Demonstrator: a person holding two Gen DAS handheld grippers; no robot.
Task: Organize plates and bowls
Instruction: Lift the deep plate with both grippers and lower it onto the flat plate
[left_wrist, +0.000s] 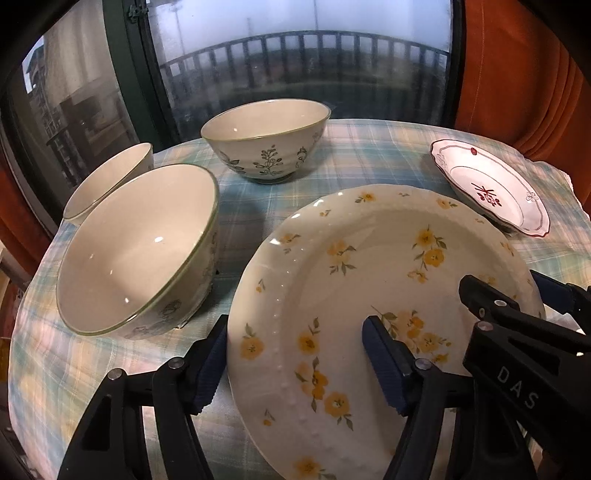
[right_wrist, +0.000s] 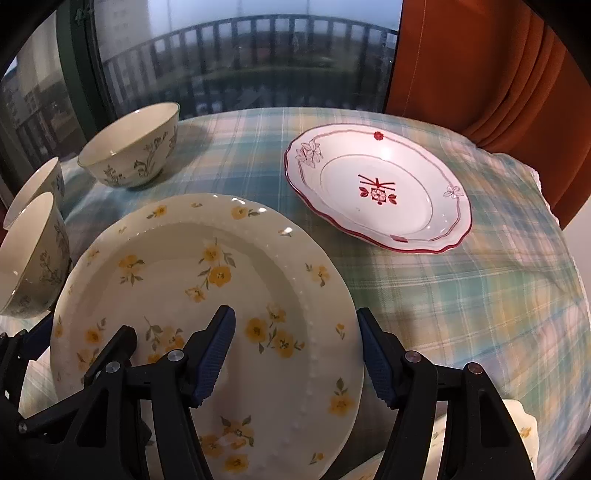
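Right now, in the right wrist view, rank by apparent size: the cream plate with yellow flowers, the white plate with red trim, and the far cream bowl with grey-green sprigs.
1. Cream plate with yellow flowers, though it is nearest the camera.
2. White plate with red trim.
3. Far cream bowl with grey-green sprigs.

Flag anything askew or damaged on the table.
The nearest bowl is tipped toward the camera, leaning against something small under its base, not flat like the far bowl. The yellow-flowered plate sits tilted between both open grippers. No chips or spills visible.
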